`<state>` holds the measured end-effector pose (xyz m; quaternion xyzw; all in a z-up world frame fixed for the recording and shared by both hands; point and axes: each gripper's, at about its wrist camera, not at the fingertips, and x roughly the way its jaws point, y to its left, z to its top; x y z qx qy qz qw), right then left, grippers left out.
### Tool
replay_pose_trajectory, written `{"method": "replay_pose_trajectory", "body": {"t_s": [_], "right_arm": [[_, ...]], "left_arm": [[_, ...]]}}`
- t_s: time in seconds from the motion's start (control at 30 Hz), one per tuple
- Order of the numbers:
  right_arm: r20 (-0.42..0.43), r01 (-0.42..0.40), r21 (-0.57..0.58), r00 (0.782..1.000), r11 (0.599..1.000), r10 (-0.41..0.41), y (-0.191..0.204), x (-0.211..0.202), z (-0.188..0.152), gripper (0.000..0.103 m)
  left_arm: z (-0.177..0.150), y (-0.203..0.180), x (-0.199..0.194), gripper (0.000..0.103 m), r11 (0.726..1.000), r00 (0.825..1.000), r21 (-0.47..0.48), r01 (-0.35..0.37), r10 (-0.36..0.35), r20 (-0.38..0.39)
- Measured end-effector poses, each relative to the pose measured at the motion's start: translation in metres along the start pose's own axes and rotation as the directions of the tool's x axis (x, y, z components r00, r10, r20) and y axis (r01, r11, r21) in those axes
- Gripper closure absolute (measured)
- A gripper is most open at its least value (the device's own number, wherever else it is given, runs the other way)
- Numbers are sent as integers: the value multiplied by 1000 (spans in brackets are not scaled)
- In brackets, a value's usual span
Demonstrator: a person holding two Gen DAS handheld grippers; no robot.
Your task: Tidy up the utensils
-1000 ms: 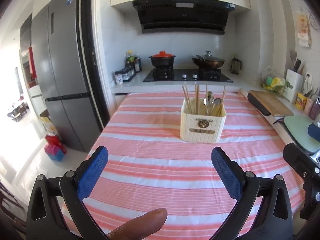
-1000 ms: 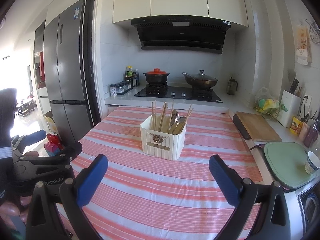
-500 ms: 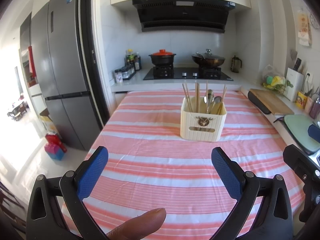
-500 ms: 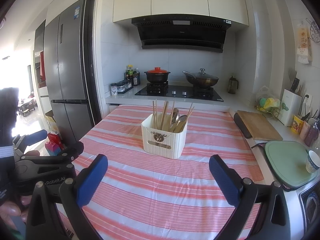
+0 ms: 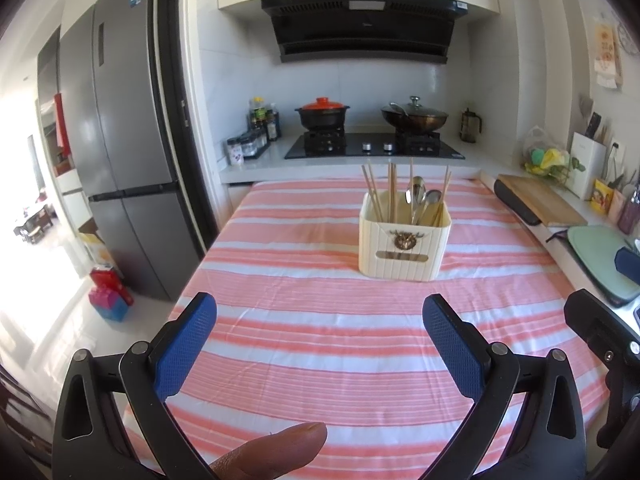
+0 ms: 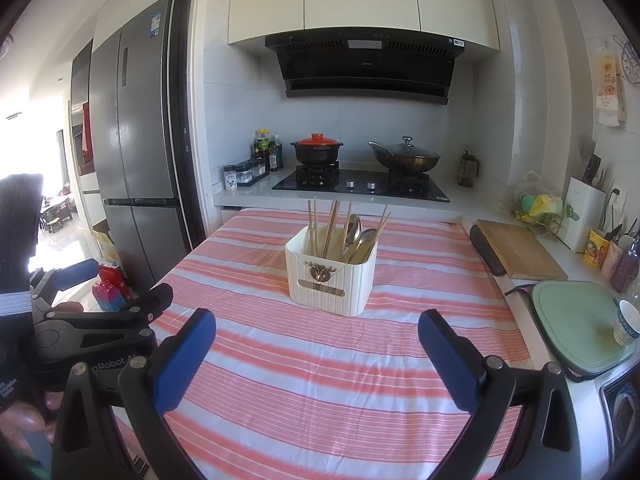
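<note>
Ahead of both spread tools point(image 5: 320, 338) stands the utensil holder point(image 5: 404, 246).

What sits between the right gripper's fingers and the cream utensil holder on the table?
Nothing: in the right wrist view only bare striped tablecloth lies between the open right gripper and the utensil holder.

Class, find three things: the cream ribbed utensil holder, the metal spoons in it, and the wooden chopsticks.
Cream ribbed utensil holder point(image 5: 404, 256): left wrist view, front wall.
Metal spoons point(image 5: 416, 192): left wrist view, a bowl.
Wooden chopsticks point(image 6: 330, 226): right wrist view, mid-shaft.
</note>
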<state>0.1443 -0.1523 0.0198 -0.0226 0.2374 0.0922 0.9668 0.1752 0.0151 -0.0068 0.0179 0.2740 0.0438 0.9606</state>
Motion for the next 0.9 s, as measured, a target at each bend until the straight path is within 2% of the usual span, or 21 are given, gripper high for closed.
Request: {"method": "replay_pose_trajectory", "body": {"t_s": [0.67, 0.9], "right_arm": [[-15, 0, -3, 1000, 1000, 0, 0, 1, -3, 0], [-29, 4, -1, 1000, 1000, -4, -4, 5, -7, 0]], "left_arm": [[-1, -1, 2, 0, 1000, 1000, 7, 10, -10, -10], [-2, 3, 3, 0, 999, 1000, -23, 23, -23, -13]]}}
